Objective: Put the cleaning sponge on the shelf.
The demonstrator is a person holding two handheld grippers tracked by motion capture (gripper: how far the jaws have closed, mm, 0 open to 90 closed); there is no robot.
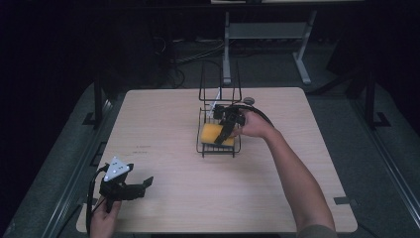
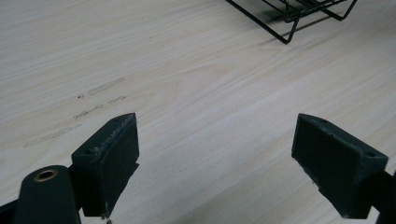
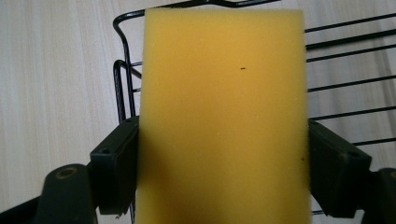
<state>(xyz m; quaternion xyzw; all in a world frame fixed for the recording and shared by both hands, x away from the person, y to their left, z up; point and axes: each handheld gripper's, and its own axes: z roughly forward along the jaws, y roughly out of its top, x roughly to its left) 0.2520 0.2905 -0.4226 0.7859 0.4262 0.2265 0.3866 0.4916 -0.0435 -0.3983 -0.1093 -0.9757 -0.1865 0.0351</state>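
- The wooden table (image 1: 163,129) carries everything; faint grey smudges (image 2: 100,88) mark its surface near the wire rack's left side, and whether they are writing cannot be made out.
- The black wire rack (image 1: 219,144) stands near the table's middle, its tall wire back (image 1: 220,82) rising on the far side; in the left gripper view just one corner (image 2: 289,18) of the rack appears, cut off by the frame's top edge.
- The yellow sponge (image 3: 224,116) lies low inside the rack's basket, covering much of the wire floor; it bears no readable label, just a tiny dark speck.
- The right gripper (image 1: 227,130) reaches into the rack, jaws clamped on the sponge's two long sides.
- The left gripper (image 1: 141,186) sits well away from the rack, near the table's near-left corner, jaws wide apart over bare wood, gripping nothing.
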